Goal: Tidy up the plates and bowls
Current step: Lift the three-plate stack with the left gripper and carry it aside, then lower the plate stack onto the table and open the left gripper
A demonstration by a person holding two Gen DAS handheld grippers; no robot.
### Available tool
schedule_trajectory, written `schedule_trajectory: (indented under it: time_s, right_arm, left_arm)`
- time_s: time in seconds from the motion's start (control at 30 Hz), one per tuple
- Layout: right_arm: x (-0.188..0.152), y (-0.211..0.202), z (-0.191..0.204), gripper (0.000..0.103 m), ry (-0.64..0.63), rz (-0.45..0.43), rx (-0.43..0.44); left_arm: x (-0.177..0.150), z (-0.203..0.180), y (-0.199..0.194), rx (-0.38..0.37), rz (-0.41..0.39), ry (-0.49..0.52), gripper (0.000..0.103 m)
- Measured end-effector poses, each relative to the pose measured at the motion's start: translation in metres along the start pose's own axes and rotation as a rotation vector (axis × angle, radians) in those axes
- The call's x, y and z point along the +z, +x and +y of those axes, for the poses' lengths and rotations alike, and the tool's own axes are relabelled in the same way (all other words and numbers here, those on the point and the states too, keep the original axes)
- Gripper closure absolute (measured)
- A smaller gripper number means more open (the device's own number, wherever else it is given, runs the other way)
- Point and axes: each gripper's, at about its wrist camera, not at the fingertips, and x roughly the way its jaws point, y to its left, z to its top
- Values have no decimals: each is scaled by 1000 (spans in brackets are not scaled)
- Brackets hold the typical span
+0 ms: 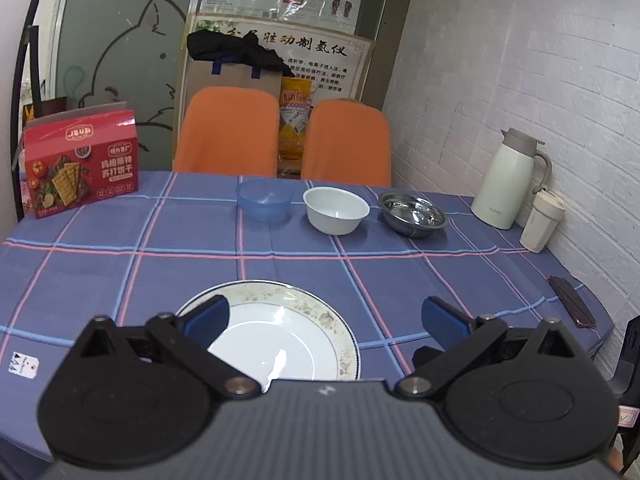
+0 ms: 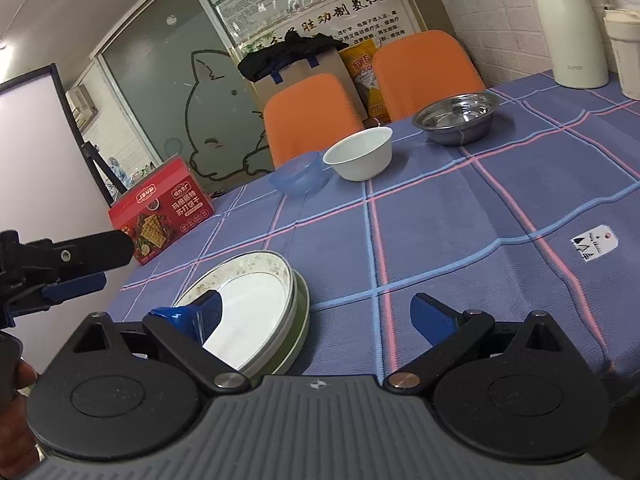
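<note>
From the left wrist, the left tongs [image 1: 324, 316] gape wide and empty over the gold-rimmed white ceramic plate [image 1: 276, 332] just below them, while a translucent blue plastic bowl [image 1: 264, 200], white ceramic bowl [image 1: 336, 210] and shiny steel bowl [image 1: 412, 209], all empty, line the counter's [image 1: 400, 272] far edge. From the right wrist, the right tongs [image 2: 316, 316] also spread wide, gripping nothing; that plate tops a small stack of plates [image 2: 298, 320] by their left finger, probably gathered deliberately.
</note>
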Motion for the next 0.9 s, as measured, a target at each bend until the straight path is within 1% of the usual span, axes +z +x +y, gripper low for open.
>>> schedule_trajectory:
  time_s: [0.1,0.2,0.27,0.57,0.77,0.9]
  right_arm:
    - [0,-5,-7,15,3,-12,-26]
    - [0,-6,-13,15,-14,-21,-74]
    - [1,-5,-18,15,-13,-24,-86]
    - [11,15,-40,15,-15,0,-132]
    - [15,25,-56,15,12,19,-163]
    - [18,34,-58,15,-1,31,-197]
  left_arm:
    - [-2,-4,11,-5,18,5,2]
    - [-4,-8,28,-9,64,5,2]
    - [-5,-11,38,-13,89,9,2]
    - [-1,-15,72,6,143,11,2]
    - [8,-4,87,32,148,-12,2]
    - [12,2,92,71,140,-6,2]
